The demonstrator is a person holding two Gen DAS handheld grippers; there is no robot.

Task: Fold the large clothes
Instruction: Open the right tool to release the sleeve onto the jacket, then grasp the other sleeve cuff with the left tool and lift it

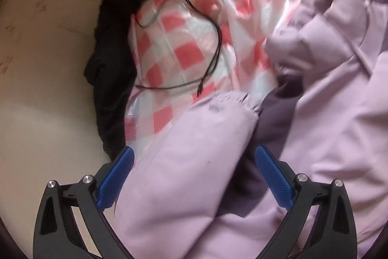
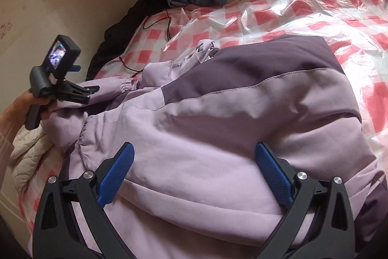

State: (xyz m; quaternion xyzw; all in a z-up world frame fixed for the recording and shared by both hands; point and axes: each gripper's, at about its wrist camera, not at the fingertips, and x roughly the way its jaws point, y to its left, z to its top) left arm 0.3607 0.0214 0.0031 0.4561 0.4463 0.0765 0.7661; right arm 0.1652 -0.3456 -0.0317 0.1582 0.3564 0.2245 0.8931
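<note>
Nearest, the right gripper (image 2: 194,174) hovers with fingers spread wide over the lilac padded jacket (image 2: 218,137) heaped on the bed (image 2: 363,98), gripping nothing. Left, the left gripper (image 1: 194,176) straddles a sleeve (image 1: 194,149), also unclamped. Farther off lies a black cable (image 1: 213,45); dragging slippery fabric across could snag it.

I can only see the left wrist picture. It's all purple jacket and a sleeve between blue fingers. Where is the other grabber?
Observer: The right gripper is open over the lilac jacket, at its wide body.
Child: Is the whole jacket flat?
Observer: No, it lies bunched on the checked bed cover.
Child: Can you see my grabber?
Observer: Yes, the left gripper is at the jacket's far-left edge, held by a hand.
</note>
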